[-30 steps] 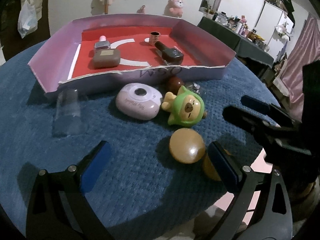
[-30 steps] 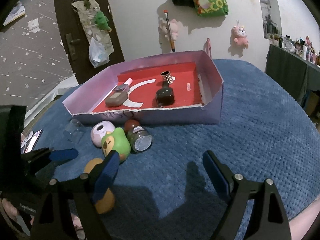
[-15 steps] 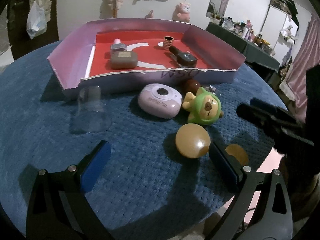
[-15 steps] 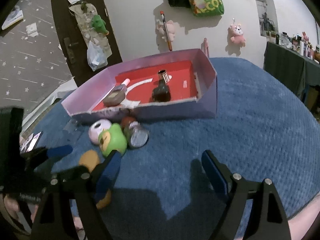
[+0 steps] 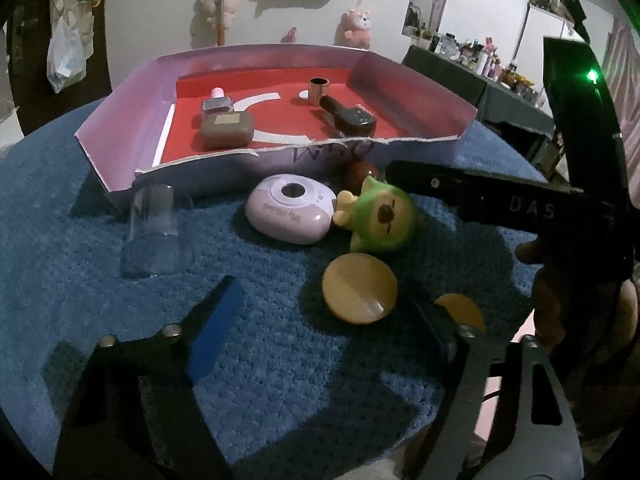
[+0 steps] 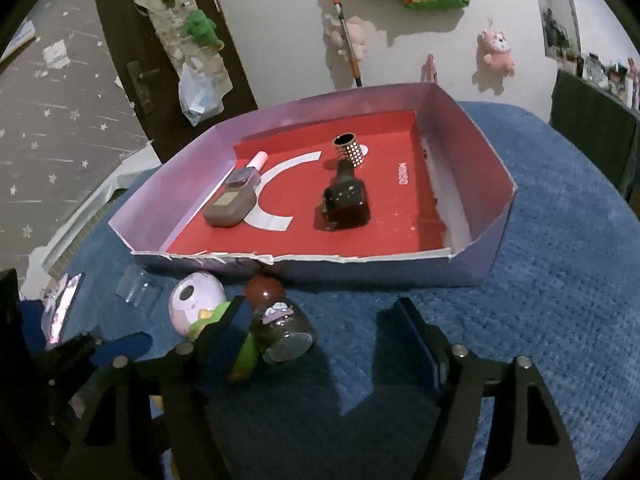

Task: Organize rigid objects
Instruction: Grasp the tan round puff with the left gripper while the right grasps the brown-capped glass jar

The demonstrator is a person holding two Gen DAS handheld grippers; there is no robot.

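Both grippers' jaws are closing. In the left wrist view the left gripper sits low in the frame with the tan round lid between its fingers, their pads not yet pressing on it. In the right wrist view the right gripper reaches over the dark jar lying on its side (brown cap toward the box), which lies between its fingers just beside the left one; no squeeze shows. The purple box with its red floor fills the upper middle of both frames. In front of it on the blue tabletop lie a clear cup, a pale pink case and a green figurine, the last two touching
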